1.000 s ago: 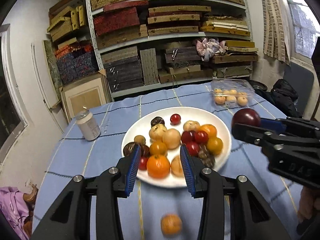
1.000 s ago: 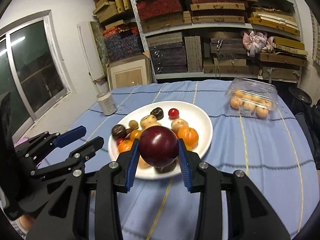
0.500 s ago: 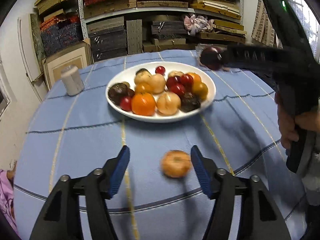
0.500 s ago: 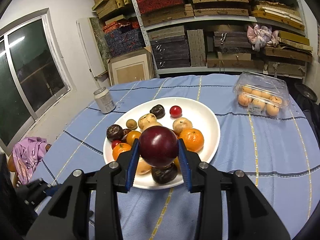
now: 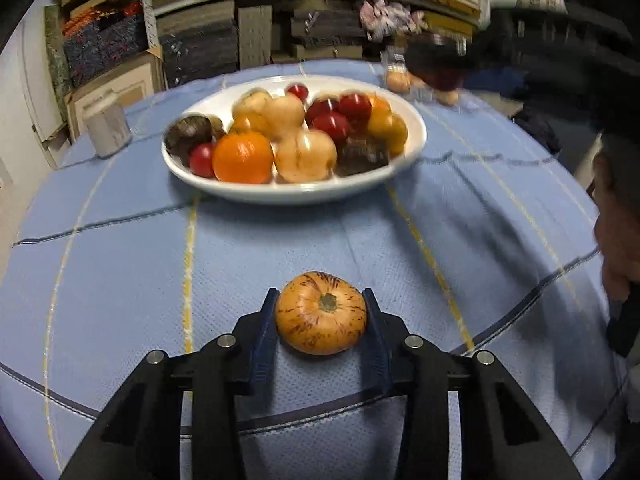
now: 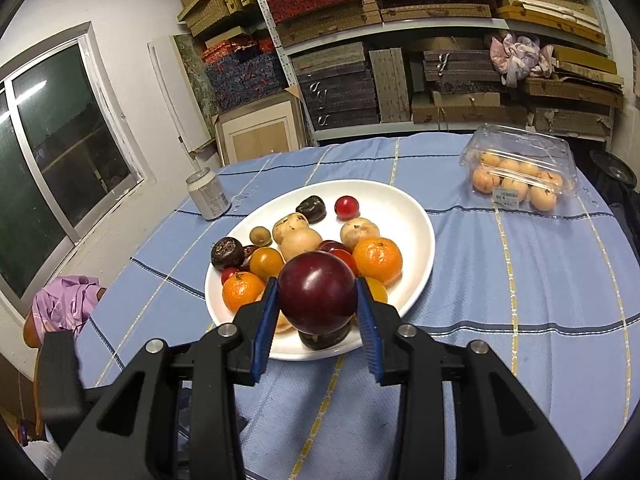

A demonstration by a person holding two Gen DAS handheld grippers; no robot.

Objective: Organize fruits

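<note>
Left gripper (image 5: 321,312): jaws have just been closing; the blue pads now sit against both sides of an orange speckled fruit (image 5: 320,313) that rests on the tablecloth, on the near side of the white plate.
Right gripper (image 6: 316,300): clamped on a dark red plum (image 6: 317,291), held in the air over the near edge of the white plate.
White plate (image 6: 416,216): middle of the table; heaped with mixed fruit, among them two mandarins, several pale tan fruits, small red ones and a few dark brown ones.
Tablecloth (image 6: 500,312): light blue with dark blue and yellow-white stripes, covering the whole table.
Drink can (image 6: 208,194): upright on the cloth, left of the plate and beyond it.
Clear plastic box (image 6: 520,168): lid shut, right of the plate and beyond it; holds small orange-tan fruits and bears a price label.
Shelves (image 6: 400,32): against the wall behind the table, stacked with flat patterned boxes.
Window (image 6: 48,152): far left of the plate, dark glass.
Purple cloth (image 6: 66,306): off the table's left edge.
</note>
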